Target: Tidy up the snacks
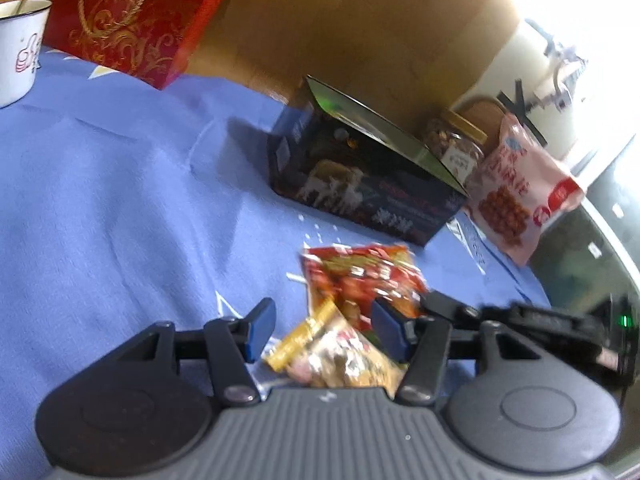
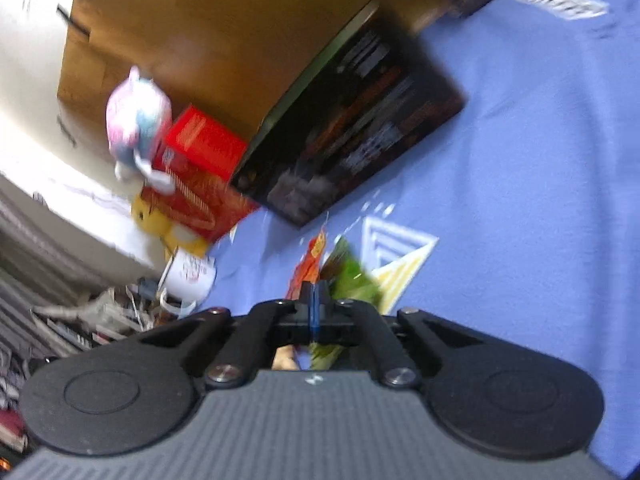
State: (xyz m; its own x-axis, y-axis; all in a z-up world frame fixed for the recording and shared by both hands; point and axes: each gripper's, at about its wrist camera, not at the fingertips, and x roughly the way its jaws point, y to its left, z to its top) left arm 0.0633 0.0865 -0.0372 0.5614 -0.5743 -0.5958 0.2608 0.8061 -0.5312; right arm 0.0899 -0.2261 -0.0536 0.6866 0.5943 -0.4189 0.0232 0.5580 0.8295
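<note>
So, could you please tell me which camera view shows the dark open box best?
The left wrist view: the dark open box sits fairly sharp there, with its raised lid and printed front visible. The right wrist view shows the same box tilted and motion-blurred, its print unreadable.

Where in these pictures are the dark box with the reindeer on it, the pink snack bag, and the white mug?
dark box (image 1: 360, 196), left wrist view, on its printed front side.
pink snack bag (image 1: 516, 188), left wrist view, middle of its front.
white mug (image 1: 18, 52), left wrist view, on its outer wall.
</note>
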